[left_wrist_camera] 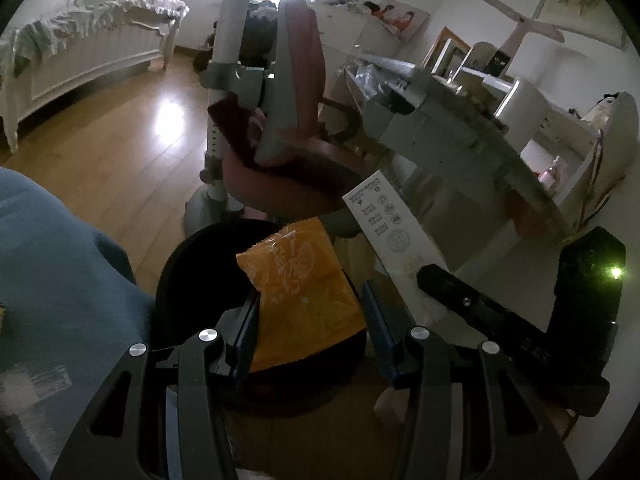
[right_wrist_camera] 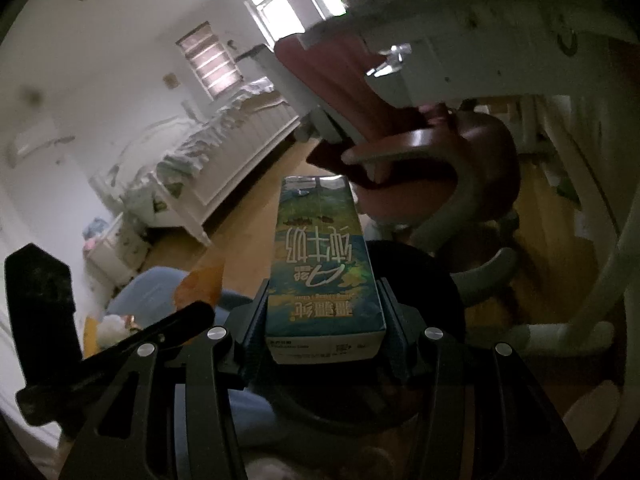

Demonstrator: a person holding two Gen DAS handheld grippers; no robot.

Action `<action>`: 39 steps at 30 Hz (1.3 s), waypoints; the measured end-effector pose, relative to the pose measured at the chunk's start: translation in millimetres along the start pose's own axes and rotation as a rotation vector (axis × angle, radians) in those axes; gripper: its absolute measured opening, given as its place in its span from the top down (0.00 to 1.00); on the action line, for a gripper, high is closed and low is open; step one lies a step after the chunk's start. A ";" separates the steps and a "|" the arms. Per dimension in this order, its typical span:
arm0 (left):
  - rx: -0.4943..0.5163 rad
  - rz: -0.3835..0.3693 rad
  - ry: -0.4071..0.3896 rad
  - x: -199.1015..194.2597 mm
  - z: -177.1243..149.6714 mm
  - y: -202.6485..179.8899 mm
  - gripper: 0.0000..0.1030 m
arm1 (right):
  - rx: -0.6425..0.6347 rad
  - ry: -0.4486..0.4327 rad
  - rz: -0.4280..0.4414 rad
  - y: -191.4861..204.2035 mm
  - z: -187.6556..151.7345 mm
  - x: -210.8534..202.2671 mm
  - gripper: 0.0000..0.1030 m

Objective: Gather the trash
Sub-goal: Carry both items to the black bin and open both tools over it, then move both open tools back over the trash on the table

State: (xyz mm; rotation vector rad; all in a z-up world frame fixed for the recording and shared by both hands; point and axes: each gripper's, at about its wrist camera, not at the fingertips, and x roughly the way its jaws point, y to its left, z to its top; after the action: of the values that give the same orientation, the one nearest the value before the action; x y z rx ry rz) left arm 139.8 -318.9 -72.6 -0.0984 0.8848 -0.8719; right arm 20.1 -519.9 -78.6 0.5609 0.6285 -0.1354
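Observation:
An orange snack packet sits between the fingers of my left gripper, which is shut on it, just above the round black bin. My right gripper is shut on a blue-green milk carton, held lengthwise over the same black bin. In the left wrist view the carton's white side shows at the right, with the right gripper's dark body behind it. In the right wrist view the orange packet shows at the left, beside the left gripper's black body.
A pink desk chair and a white desk stand just beyond the bin. Blue cloth lies close on the left. A white bed runs along the far wall across the wooden floor.

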 end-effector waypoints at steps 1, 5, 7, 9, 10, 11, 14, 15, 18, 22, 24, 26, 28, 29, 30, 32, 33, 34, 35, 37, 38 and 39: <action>-0.003 -0.001 0.006 3.0 -0.7 0.6 0.53 | 0.006 0.004 0.002 -0.1 0.4 2.1 0.51; -0.015 0.002 0.020 12.0 -1.5 3.7 0.51 | 0.017 0.011 0.005 0.5 0.2 10.7 0.51; -0.017 0.018 0.017 17.1 0.6 5.0 0.50 | 0.022 0.013 0.002 0.3 1.0 15.5 0.51; -0.016 0.036 0.018 22.0 2.8 7.6 0.49 | 0.025 0.020 -0.001 -0.5 2.8 21.0 0.51; -0.018 0.041 0.023 24.6 3.0 9.4 0.44 | 0.026 0.029 0.001 -0.4 3.3 25.4 0.50; -0.023 0.046 0.027 26.0 3.2 11.4 0.41 | 0.028 0.036 0.003 0.6 3.9 27.5 0.50; -0.040 0.071 0.026 26.4 3.7 17.7 0.17 | 0.041 0.037 0.009 1.0 5.6 33.6 0.37; -0.044 0.073 0.023 23.9 3.8 19.8 0.16 | 0.051 0.024 0.014 0.8 5.7 32.7 0.31; -0.042 0.060 0.023 16.3 4.3 21.4 0.16 | 0.058 0.014 0.026 2.9 5.2 31.8 0.25; -0.037 0.063 -0.017 -8.1 5.6 22.0 0.16 | 0.056 0.016 0.040 9.3 5.1 30.7 0.25; -0.037 0.070 -0.044 -27.3 4.3 23.4 0.16 | 0.051 0.016 0.049 13.9 4.7 29.3 0.25; -0.035 0.087 -0.065 -45.7 1.3 26.1 0.16 | 0.034 0.019 0.065 24.2 4.4 28.2 0.25; -0.038 0.116 -0.090 -69.3 -3.9 31.4 0.16 | 0.018 0.021 0.084 36.3 3.4 26.9 0.25; -0.044 0.130 -0.102 -79.9 -6.8 34.9 0.16 | 0.010 0.024 0.094 41.0 3.2 26.6 0.25; -0.055 0.147 -0.117 -93.4 -10.8 39.8 0.16 | -0.003 0.029 0.108 49.8 2.4 26.7 0.25; -0.078 0.173 -0.142 -116.5 -19.2 49.1 0.16 | -0.036 0.045 0.136 70.2 0.3 28.0 0.25; -0.099 0.193 -0.163 -134.7 -25.9 57.8 0.16 | -0.052 0.054 0.150 80.1 -1.7 29.3 0.25; -0.113 0.209 -0.179 -146.5 -29.6 63.5 0.16 | -0.067 0.063 0.163 89.3 -3.6 30.2 0.25; -0.131 0.235 -0.197 -162.3 -35.7 71.8 0.16 | -0.091 0.076 0.182 103.2 -6.8 32.2 0.25; -0.158 0.285 -0.232 -190.0 -47.5 87.8 0.16 | -0.141 0.105 0.225 133.6 -15.0 36.3 0.25; -0.174 0.316 -0.249 -204.6 -54.1 97.5 0.16 | -0.166 0.119 0.246 147.9 -19.2 38.3 0.25; -0.189 0.348 -0.263 -217.3 -60.7 106.6 0.16 | -0.185 0.130 0.262 160.4 -23.0 38.5 0.25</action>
State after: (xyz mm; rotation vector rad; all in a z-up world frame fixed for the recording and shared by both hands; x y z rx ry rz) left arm 93.1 -80.0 -18.2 -0.2118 0.7075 -0.4371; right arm 85.0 -370.6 -43.6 0.4699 0.6795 0.2051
